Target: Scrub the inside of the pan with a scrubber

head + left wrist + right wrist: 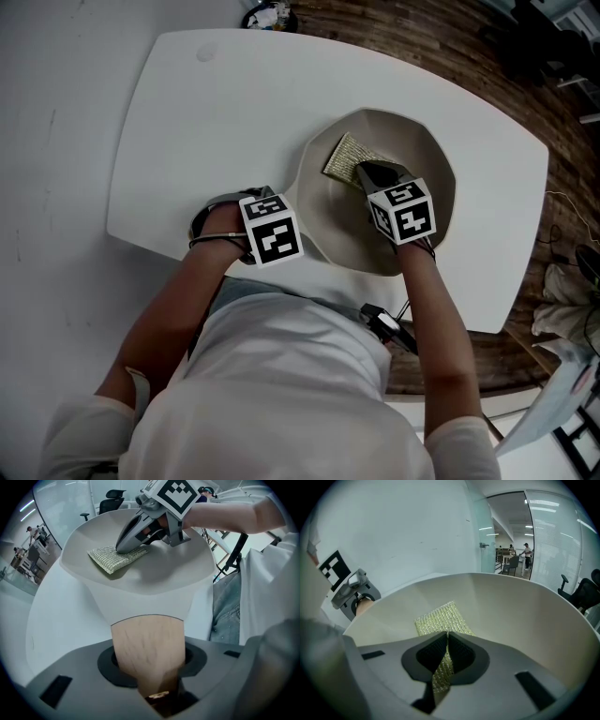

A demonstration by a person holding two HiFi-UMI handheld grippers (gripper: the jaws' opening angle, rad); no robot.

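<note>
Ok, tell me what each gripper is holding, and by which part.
The left gripper clamps the pan by its wooden handle. The right gripper pinches the scrubber by its near edge; the rest lies inside the pan.

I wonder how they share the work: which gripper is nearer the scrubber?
Right. The right gripper pinches the scrubber inside the pan; the left gripper clamps the pan's wooden handle, outside the bowl, away from the scrubber.

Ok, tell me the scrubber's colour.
Scrubber: pale yellow-gold woven mesh, best in the right gripper view.
</note>
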